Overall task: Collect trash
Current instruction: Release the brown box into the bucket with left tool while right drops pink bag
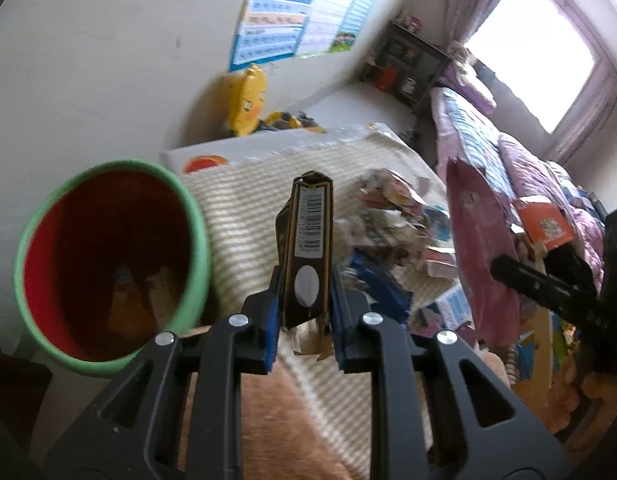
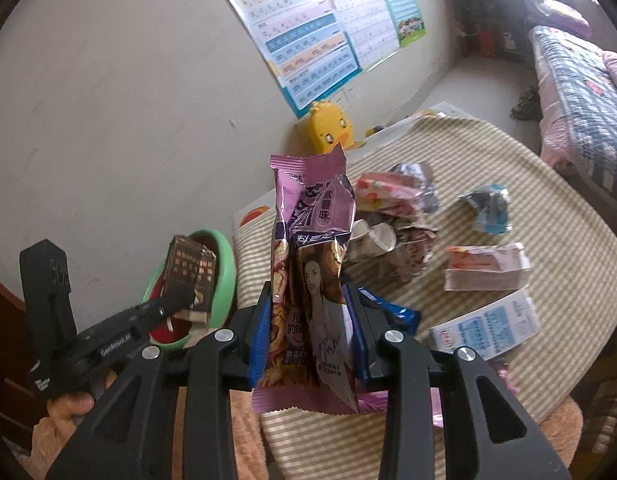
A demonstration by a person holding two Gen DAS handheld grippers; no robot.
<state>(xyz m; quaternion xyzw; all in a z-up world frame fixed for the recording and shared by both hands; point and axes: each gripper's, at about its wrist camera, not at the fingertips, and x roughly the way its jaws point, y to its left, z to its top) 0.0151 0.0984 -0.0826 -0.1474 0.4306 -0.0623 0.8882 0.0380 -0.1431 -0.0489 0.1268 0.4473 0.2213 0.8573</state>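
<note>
Gripping barcoded dark box (image 1: pixel 306 248), left jaws; right jaws clamp purple wrapper (image 2: pixel 312 272) reading "紫薯味".

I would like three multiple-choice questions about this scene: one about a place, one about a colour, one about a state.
1. Where is the bin relative to the striped table?
A. In the middle of it
B. Beside its left edge
C. Under the window

2. What colour is the bin's rim?
A. Green
B. Yellow
C. Black

3. What is the right gripper doing?
A. Standing open and empty
B. Shut on a purple snack wrapper
C. Shut on a milk carton

Answers:
1 B, it sits off the table's left edge in both views.
2 A, the rim is green around a red inside.
3 B, the jaws press the wrapper from both sides.
</note>
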